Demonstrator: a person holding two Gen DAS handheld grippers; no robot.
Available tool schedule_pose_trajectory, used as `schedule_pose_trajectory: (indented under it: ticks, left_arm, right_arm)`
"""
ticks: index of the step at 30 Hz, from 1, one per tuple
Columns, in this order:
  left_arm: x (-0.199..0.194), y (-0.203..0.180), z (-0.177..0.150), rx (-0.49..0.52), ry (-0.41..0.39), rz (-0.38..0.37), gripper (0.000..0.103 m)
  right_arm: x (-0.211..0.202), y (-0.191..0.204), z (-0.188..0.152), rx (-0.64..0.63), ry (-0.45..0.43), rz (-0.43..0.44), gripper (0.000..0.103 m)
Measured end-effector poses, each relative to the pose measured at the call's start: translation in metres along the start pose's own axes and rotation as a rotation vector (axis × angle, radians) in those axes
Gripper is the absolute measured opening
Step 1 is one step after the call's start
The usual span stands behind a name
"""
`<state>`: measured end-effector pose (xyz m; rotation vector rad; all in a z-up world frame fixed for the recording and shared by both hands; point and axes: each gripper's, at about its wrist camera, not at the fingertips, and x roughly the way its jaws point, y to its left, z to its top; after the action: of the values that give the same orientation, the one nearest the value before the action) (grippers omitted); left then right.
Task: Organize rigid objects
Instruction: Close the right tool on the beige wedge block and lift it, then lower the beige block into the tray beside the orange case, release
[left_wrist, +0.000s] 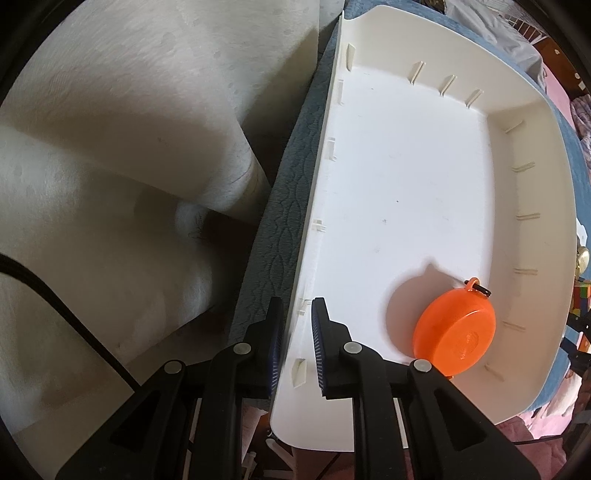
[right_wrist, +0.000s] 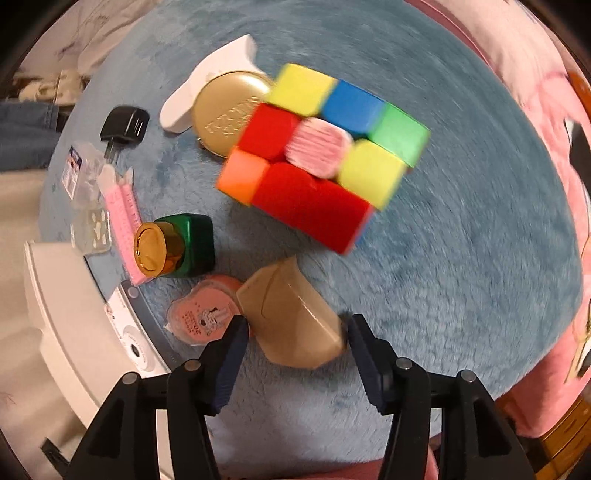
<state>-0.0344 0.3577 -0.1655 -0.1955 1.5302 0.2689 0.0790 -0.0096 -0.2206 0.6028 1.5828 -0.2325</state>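
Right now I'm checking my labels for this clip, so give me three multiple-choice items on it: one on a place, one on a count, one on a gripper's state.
1. Where does the orange round case lie?
A. inside the white tray
B. on the blue blanket
C. on the puzzle cube

2. How many objects lie in the white tray?
A. none
B. one
C. three

3. What is the left gripper doing?
A. hanging open above the tray
B. gripping the orange case
C. closed on the tray's side wall

Answers:
1 A, it rests on the tray floor near a corner.
2 B, only the orange case shows there.
3 C, its fingers sit on either side of the wall.
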Motion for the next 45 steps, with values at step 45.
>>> schedule_pose_trajectory:
  ticks: [45]
  left_arm:
    - [0.000, -0.016, 0.000, 0.332, 0.047, -0.097, 0.014]
  right_arm:
    - [-0.090, 0.064, -0.154, -0.095, -0.257, 0.282, 0.043]
